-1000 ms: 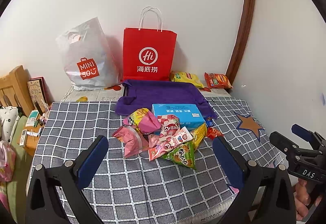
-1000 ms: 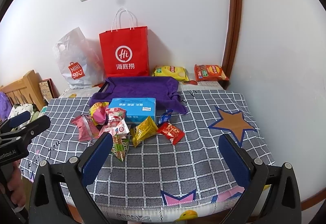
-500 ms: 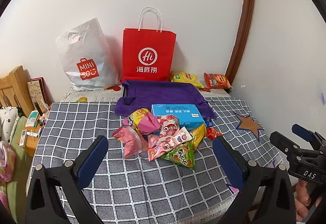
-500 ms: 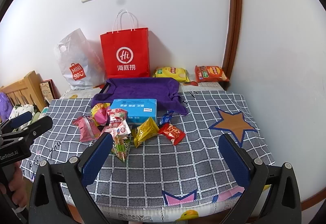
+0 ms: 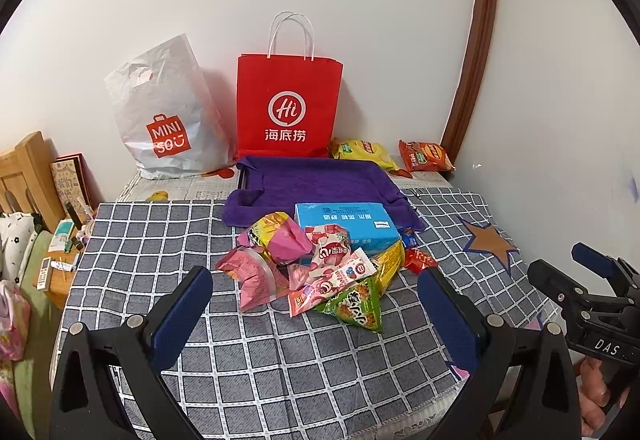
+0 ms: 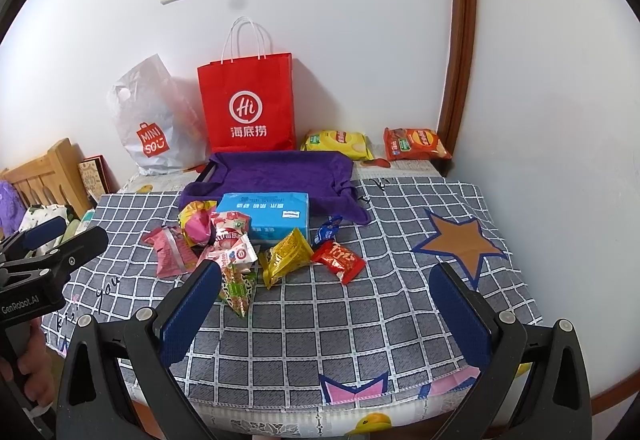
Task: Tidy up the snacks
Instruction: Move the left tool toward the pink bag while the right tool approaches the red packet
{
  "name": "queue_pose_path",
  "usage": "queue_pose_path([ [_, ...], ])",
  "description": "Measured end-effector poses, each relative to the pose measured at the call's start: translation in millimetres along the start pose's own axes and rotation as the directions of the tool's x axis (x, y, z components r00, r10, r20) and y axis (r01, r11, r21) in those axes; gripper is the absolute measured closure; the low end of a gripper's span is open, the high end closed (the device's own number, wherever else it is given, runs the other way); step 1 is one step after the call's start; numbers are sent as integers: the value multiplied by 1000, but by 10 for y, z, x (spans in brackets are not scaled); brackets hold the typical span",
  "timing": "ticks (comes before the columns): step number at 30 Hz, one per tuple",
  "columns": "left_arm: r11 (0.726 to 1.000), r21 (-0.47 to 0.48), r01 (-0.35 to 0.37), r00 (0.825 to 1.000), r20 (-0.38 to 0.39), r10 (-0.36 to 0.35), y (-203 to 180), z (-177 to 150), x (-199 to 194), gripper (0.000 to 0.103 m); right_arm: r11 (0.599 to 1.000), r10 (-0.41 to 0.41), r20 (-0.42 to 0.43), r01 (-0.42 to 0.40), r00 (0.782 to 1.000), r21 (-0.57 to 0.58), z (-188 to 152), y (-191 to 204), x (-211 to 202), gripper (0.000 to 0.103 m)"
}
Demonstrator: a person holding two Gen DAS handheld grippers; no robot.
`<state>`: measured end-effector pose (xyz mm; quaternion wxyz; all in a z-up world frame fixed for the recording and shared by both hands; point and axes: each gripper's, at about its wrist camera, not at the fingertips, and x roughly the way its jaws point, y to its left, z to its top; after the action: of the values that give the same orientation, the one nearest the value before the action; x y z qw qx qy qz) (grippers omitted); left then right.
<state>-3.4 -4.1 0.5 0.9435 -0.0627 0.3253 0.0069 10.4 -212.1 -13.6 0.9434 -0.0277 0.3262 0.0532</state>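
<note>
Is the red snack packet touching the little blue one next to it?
Apart. The right wrist view shows checked cloth between the red packet and the small blue packet.

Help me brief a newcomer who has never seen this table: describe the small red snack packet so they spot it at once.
Start at the light blue rectangular box in front of the purple cloth-lined tray. The small red foil snack packet lies on the grey checked tablecloth just in front of the box's right corner. It lies at the pile's right edge, beside a gold packet, with yellow lettering.
</note>
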Motion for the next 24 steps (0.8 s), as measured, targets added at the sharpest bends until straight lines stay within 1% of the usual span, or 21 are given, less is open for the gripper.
queue_pose_path([
  [6,1000,7,0,1000,-7,0,12,4,102,1,1000,21,-11,-21,1000,4,-3,-4,99,0],
  [9,1000,9,1,1000,-9,-1,13,9,167,1,999,38,-28,-38,999,12,6,-13,200,0],
  [12,1000,15,-3,1000,-19,3,19,4,251,1,999,39,-45,-38,998,23,-2,-31,319,0],
  [17,1000,18,-2,998,-61,4,50,-28,502,1,999,23,-82,-20,996,37,-23,-88,558,0],
  [20,1000,4,-4,995,-95,4,93,-64,682,1,999,21,-123,-16,992,44,-48,-132,730,0],
  [24,1000,-19,-1,990,-144,-1,160,-121,920,1,999,-1,-162,10,987,53,-118,-216,954,0],
])
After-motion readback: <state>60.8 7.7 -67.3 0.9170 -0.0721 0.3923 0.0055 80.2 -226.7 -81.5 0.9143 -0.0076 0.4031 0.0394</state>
